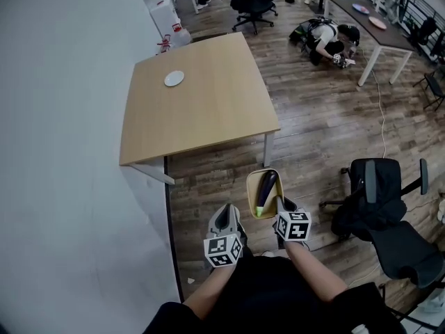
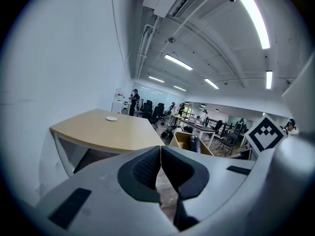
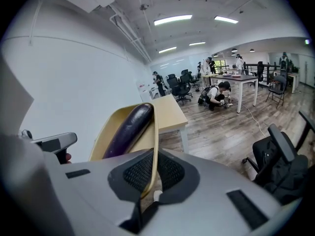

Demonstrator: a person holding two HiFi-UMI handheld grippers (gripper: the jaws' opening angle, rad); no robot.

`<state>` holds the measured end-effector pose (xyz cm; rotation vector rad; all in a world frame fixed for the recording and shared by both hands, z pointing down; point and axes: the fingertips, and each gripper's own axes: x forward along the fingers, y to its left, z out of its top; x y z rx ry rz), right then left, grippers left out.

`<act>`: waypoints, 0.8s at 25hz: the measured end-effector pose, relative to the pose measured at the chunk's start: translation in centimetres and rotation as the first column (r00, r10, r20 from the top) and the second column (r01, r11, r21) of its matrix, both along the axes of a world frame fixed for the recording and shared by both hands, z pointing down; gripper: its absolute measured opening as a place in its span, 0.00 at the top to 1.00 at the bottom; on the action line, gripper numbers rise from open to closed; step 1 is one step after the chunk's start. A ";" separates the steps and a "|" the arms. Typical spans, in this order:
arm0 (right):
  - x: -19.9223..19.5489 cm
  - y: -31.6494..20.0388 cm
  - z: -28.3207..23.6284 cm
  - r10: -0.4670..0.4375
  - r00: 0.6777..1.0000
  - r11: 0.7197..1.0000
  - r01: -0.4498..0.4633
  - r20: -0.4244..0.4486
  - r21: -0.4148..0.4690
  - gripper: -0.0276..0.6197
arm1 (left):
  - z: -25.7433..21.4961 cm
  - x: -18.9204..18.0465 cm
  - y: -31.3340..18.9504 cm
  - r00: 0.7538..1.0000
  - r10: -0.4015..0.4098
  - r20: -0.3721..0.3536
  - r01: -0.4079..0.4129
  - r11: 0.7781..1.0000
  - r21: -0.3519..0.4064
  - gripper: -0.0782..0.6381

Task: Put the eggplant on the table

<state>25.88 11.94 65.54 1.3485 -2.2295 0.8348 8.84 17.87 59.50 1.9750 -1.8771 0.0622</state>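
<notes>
A dark purple eggplant lies in a yellow tray held out over the wooden floor, short of the light wooden table. My right gripper is shut on the tray's near rim; in the right gripper view the rim runs between the pads and the eggplant rests along the tray. My left gripper hangs beside the tray, shut with nothing between its pads. From the left gripper view, the table is ahead and the tray to the right.
A small white disc lies on the table's far left. A white wall runs along the left. A black office chair stands at my right. A person crouches on the floor beyond the table, near another desk.
</notes>
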 end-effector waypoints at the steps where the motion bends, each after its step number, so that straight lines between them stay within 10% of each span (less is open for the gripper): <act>1: -0.4 -0.9 0.1 0.001 1.000 1.000 -0.001 -0.008 0.001 0.86 | 0.2 -0.3 -1.1 1.000 0.004 -0.006 -0.004 1.000 0.004 0.87; 20: -15.6 -18.2 2.2 0.016 0.997 0.993 -0.025 -0.074 -0.117 0.86 | -0.3 -12.9 -17.2 0.999 0.035 0.012 -0.035 0.999 0.016 0.87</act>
